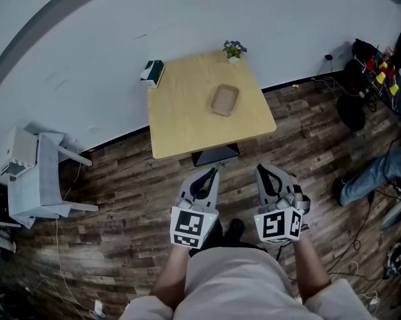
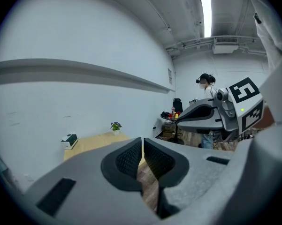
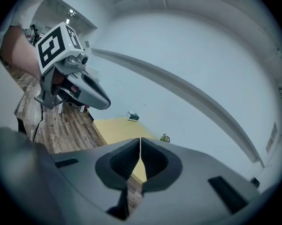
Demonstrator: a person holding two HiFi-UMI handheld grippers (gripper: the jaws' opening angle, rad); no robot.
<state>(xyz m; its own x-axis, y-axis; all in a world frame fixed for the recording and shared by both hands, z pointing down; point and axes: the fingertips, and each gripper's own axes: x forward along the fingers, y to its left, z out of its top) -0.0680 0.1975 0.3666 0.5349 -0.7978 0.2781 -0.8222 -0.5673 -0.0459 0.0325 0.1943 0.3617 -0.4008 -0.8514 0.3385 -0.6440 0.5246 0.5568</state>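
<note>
Shallow brown tray (image 1: 224,100) lies mid-table (image 1: 180,132), well ahead of both grippers, untouched. Left gripper (image 1: 210,173) clenched, empty. Right gripper (image 1: 263,170) clenched, empty. Both hover over floor (image 1: 120,199), short of table's near edge. Judgement: no handling begun; approach and grasp outstanding. Potted plant (image 1: 234,49) and green box (image 1: 151,72) beyond tray.

Head view: steeply down from above, well back from the yellow table (image 1: 187,119). Both gripper views: low, nearly level, along their own jaws, toward that same table and white wall (image 1: 87,45).
</note>
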